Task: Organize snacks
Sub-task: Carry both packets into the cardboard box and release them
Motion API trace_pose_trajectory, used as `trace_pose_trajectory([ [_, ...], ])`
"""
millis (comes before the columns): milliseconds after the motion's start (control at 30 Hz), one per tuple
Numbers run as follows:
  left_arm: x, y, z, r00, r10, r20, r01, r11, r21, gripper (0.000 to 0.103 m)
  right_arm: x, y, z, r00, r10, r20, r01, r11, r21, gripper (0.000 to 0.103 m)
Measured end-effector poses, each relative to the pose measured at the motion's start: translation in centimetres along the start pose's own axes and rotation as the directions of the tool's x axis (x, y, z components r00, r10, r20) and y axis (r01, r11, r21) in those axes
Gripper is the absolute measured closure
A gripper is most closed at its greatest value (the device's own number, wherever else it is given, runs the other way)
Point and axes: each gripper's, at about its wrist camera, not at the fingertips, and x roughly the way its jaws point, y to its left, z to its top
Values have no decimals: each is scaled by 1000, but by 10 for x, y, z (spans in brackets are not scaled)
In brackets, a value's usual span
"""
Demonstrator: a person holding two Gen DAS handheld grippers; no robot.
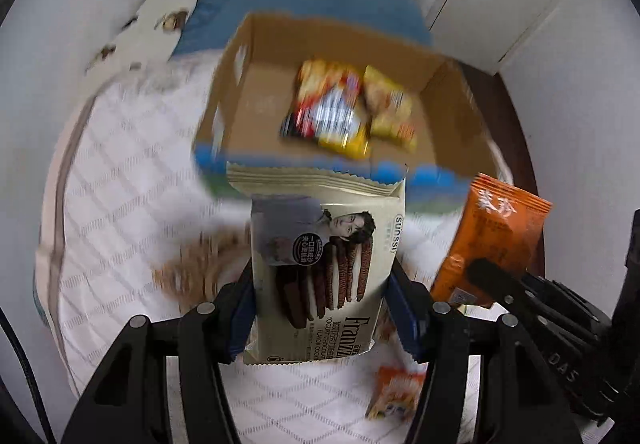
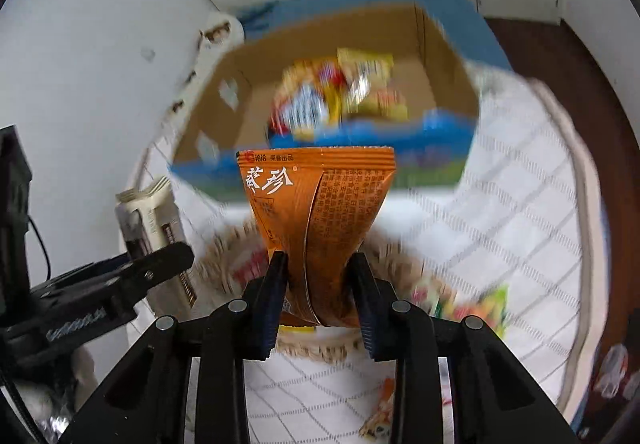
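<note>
Ahead of and below both grippers on the quilted bed [image 1: 120, 172]: one open cardboard box [image 1: 256, 92], two snack packs [image 1: 348, 108] inside. Left gripper [image 1: 320, 308] clamped on one cream cookie pack [image 1: 324, 264], long axis pointing boxward. Right gripper [image 2: 318, 296] pinched shut on one orange sachet [image 2: 320, 212], likewise upright. Neither clearly nearer.

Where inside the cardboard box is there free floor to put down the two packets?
The cardboard box has bare floor on its left half, between the left wall and the yellow-red snack bags. The right half is crowded by those bags. The cookie pack and the orange packet could go left.
</note>
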Motion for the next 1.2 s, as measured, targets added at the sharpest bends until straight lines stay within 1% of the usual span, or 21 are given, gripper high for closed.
trace_pose_trajectory([
  [33,7,-1,11,1000,3,9,-3,1000,3,46,-4,1,15,1000,-10,16,10,1000,-9,69],
  [67,5,-3,25,1000,5,16,-5,1000,4,46,-7,2,32,999,-27,33,28,999,-19,69],
  [100,6,-4,40,1000,10,19,-10,1000,5,46,-4,2,43,998,-42,43,43,999,-25,69],
  [167,13,-5,68,1000,20,13,-20,1000,-1,46,0,-1,75,996,-66,52,67,997,-26,69],
  [233,26,-5,95,1000,28,-11,-28,1000,-5,46,9,-5,102,996,-80,41,81,996,-20,69],
  [333,57,2,129,997,52,-61,-53,999,-13,46,28,-15,140,992,-125,22,125,992,-22,69],
  [400,80,8,150,992,75,-98,-77,997,-23,46,50,-23,162,988,-153,-5,153,988,-18,69],
  [467,102,12,164,987,92,-131,-96,995,-25,46,76,-34,178,984,-174,-40,173,985,-15,69],
  [533,124,15,178,980,118,-162,-122,992,-18,46,102,-40,186,978,-195,-71,194,981,-9,69],
  [567,133,17,182,975,120,-185,-124,992,-13,46,117,-44,191,975,-205,-89,205,979,-7,69],
  [667,160,20,194,963,152,-221,-154,988,6,44,144,-53,202,963,-237,-127,236,972,-17,69],
  [733,174,19,198,957,167,-237,-164,986,30,44,157,-58,205,957,-241,-159,241,970,-20,68],
  [800,185,20,201,955,165,-245,-160,986,37,41,167,-65,209,957,-224,-186,229,973,3,68],
  [833,189,21,202,955,161,-249,-157,987,35,33,170,-67,211,953,-238,-185,244,970,8,63],
  [867,191,21,203,954,160,-252,-157,987,35,20,172,-66,211,951,-246,-187,251,968,4,43],
  [900,194,21,204,953,159,-256,-154,987,37,14,174,-66,210,950,-245,-192,250,968,3,37],
  [933,195,20,204,952,158,-261,-153,987,42,13,176,-66,211,951,-237,-200,243,970,2,25],
  [1100,189,17,201,959,159,-235,-155,987,35,13,175,-64,208,953,-236,-191,242,970,5,25],
  [1200,181,16,192,964,150,-218,-149,989,20,13,165,-61,202,957,-233,-175,238,971,7,25],
])
